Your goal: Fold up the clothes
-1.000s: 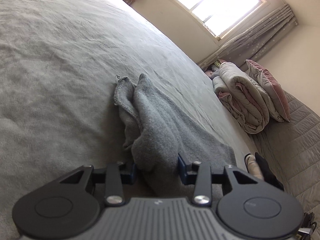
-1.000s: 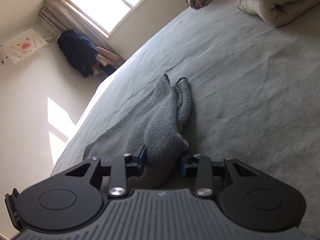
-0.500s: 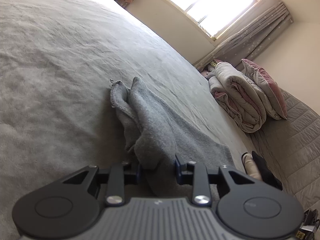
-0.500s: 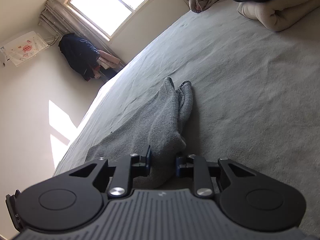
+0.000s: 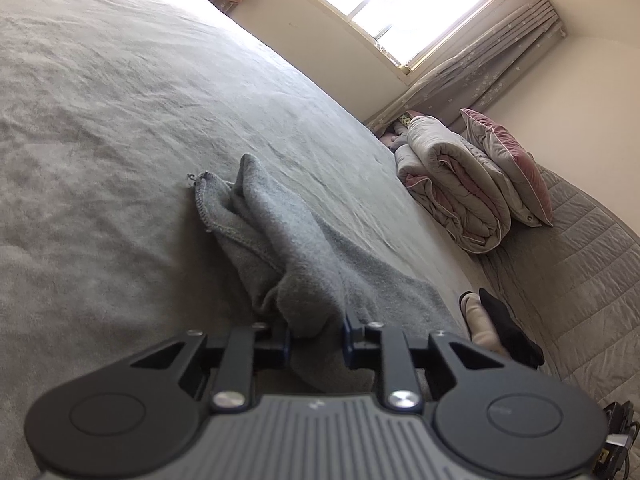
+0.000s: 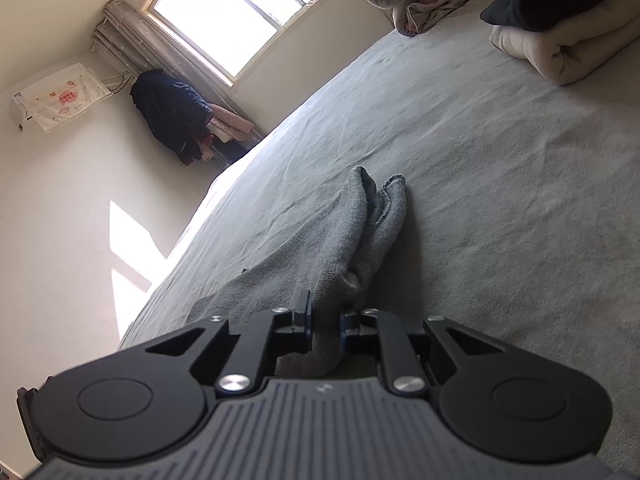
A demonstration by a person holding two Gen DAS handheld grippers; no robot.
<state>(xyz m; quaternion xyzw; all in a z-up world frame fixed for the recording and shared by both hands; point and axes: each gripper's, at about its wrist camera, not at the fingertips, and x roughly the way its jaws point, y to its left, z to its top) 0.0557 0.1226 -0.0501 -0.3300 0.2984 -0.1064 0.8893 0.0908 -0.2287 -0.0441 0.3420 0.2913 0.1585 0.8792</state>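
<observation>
A grey knit garment point(image 5: 280, 248) lies bunched in a long ridge on the grey bed cover point(image 5: 100, 120). My left gripper point(image 5: 317, 334) is shut on the near end of the garment, with cloth pinched between its blue-edged pads. In the right wrist view the same grey garment point(image 6: 352, 240) runs away from me, its far end split into two folds. My right gripper point(image 6: 326, 324) is shut on its near edge, and the cloth rises in a taut fold from the jaws. The pinched part is hidden behind both gripper bodies.
A rolled pale quilt point(image 5: 452, 192) and a pink pillow point(image 5: 508, 164) sit at the bed's far right. A cream roll topped by a black item point(image 6: 560, 36) lies on the bed near the right gripper. A dark jacket point(image 6: 172, 116) hangs by the window.
Both grippers' jaws closed in from about a hand's width onto the garment's near edge. The garment's ridge has drawn tighter and both cameras tilted slightly.
</observation>
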